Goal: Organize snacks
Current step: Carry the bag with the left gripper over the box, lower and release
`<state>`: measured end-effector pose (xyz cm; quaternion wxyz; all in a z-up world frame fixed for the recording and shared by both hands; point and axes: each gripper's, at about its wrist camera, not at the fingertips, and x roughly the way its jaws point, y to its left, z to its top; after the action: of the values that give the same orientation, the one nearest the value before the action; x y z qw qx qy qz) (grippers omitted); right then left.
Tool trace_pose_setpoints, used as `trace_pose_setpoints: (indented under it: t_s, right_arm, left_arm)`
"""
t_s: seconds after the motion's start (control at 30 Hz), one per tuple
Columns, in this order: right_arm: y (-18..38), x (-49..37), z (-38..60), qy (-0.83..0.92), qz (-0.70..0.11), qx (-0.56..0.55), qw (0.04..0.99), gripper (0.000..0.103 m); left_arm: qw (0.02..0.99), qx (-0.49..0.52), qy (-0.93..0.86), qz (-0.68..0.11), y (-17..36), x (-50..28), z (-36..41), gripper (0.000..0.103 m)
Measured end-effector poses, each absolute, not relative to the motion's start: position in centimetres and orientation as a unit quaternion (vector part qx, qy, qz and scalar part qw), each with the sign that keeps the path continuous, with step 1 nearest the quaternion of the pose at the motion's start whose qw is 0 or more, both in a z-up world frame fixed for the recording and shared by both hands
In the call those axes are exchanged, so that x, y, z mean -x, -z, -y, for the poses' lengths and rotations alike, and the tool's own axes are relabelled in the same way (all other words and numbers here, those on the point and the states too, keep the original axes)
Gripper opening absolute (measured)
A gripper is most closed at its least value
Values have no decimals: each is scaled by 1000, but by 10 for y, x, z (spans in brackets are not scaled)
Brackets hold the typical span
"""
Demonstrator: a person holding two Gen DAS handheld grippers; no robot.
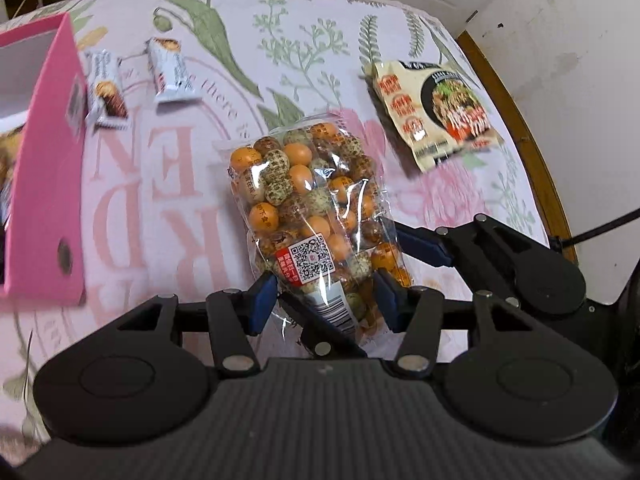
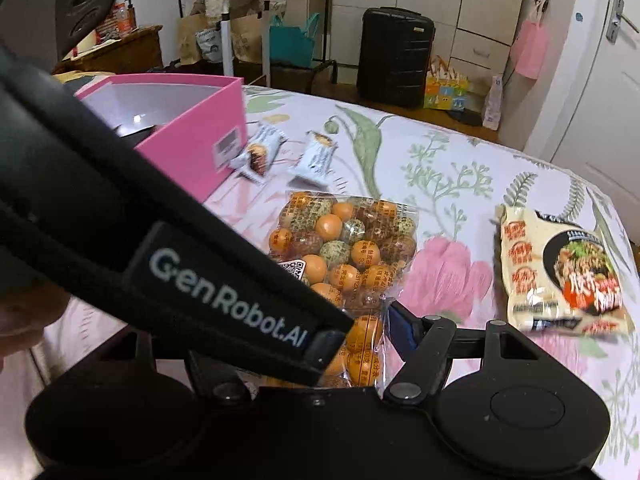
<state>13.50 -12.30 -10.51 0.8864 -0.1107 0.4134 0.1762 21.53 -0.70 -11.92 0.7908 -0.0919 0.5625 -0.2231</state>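
Floral cloth covers the table [image 1: 280,40], whose wooden rim curves along the right. On it, the clear bag of round snacks [image 1: 316,216] is clamped at its lower end by the left gripper [image 1: 324,296] and by the right gripper [image 1: 362,258]. Bare cloth lies on both sides of the bag. Farther out, a noodle packet [image 1: 434,112] lies near the rim, two small wrapped bars [image 1: 106,88] lie beside the open pink box [image 1: 44,160].

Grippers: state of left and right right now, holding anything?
Left gripper: shut on the clear plastic bag of orange and speckled snack balls.
Right gripper: same bag between its jaws; grip cannot be told.
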Motion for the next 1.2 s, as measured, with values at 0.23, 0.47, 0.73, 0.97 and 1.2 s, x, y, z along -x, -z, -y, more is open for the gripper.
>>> trace_pose_setpoints:
  t_s: [0.23,0.47,0.73,0.97,1.2]
  right_arm:
    - [77,-101,101,-183,-405,137,885,74]
    - [46,-86,71,-197,-394,164,883,74]
    - [15,-99,15,-257,-345,188,883,74]
    - [16,-144,-50,-358,-309,249,845,74]
    - [36,-188,-102,-424,-299,296,802,74]
  left_arm:
    - [793,102,232,-554,91,-180,-17,51]
    - [801,119,222,-543,60,-160,-53,51]
    - [838,150,147,-503,23,-157,-124,52]
    - [852,232,56,-465,32,-177,-201,52]
    - [836,288,5,-467,64,-208,-251,55]
